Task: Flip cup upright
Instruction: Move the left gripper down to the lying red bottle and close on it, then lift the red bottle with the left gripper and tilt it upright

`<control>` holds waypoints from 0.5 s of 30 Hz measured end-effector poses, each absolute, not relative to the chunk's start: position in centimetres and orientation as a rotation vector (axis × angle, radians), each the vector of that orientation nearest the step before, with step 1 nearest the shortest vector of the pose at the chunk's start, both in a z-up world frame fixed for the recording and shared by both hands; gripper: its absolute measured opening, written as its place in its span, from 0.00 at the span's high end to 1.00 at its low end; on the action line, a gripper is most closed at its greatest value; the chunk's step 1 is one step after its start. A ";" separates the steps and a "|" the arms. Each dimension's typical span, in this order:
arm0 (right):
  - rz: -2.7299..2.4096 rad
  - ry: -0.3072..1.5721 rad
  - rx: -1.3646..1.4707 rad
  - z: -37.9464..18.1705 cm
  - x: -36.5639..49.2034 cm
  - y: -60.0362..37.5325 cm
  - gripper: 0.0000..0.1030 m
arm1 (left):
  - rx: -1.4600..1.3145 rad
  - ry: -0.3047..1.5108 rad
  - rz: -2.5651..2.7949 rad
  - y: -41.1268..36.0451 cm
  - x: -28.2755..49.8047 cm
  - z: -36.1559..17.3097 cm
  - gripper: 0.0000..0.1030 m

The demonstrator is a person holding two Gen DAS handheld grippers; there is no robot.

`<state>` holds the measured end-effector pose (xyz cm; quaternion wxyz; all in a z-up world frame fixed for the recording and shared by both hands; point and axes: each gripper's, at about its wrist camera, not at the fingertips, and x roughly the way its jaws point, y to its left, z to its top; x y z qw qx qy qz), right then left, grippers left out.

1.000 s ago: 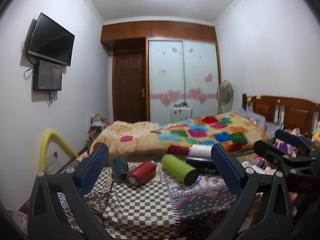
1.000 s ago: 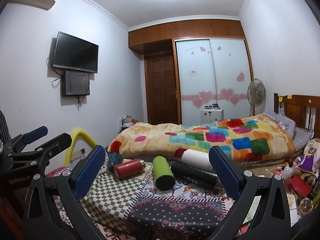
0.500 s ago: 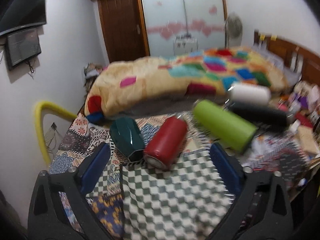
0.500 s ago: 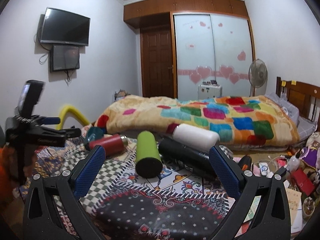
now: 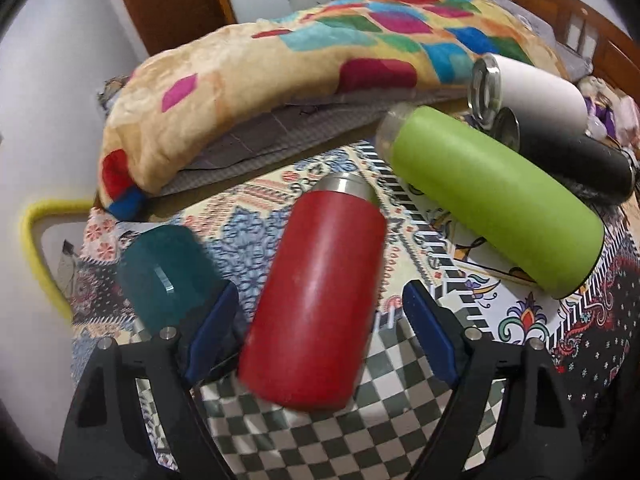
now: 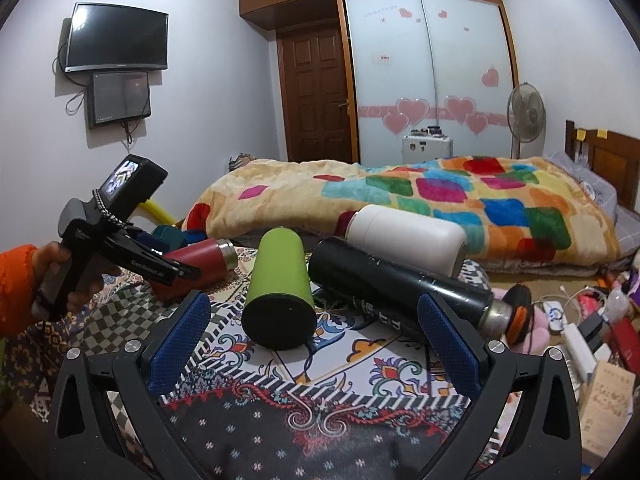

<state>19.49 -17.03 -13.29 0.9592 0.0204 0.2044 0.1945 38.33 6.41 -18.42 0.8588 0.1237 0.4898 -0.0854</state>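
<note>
Several cups lie on their sides on a patterned cloth. In the left wrist view my open left gripper (image 5: 320, 324) straddles the red cup (image 5: 316, 292), its blue fingers either side with gaps, not touching. A teal cup (image 5: 168, 272) lies left, a green cup (image 5: 496, 196) right, white (image 5: 532, 88) and black (image 5: 576, 156) cups behind. In the right wrist view my open, empty right gripper (image 6: 316, 336) faces the green cup (image 6: 280, 292). The black cup (image 6: 400, 284), white cup (image 6: 408, 236), red cup (image 6: 196, 260) and the left gripper (image 6: 168, 272) also show.
A bed with a patchwork blanket (image 6: 400, 200) lies just behind the cloth (image 6: 360, 364). Clutter and boxes (image 6: 592, 340) sit at the right on the floor. A yellow tube (image 5: 36, 240) curves at the left edge.
My left gripper has dropped down and moved forward until its fingers straddle the red cup. My right gripper has moved a little closer to the green and black cups.
</note>
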 end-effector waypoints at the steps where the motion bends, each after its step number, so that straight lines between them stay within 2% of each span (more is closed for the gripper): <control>1: 0.397 0.417 0.045 -13.4 20.0 -16.9 0.00 | 0.250 1.040 -0.188 6.4 38.6 -18.7 0.17; 6: 0.410 0.428 0.065 -14.0 20.7 -16.8 0.00 | 0.279 1.056 -0.153 6.0 39.4 -20.1 0.21; 10: 0.412 0.438 0.083 -14.3 20.8 -17.0 0.00 | 0.288 1.062 -0.144 6.2 39.9 -20.3 0.33; 15: 0.408 0.446 0.098 -14.5 21.1 -17.4 0.00 | 0.295 1.073 -0.137 5.8 39.7 -20.0 0.37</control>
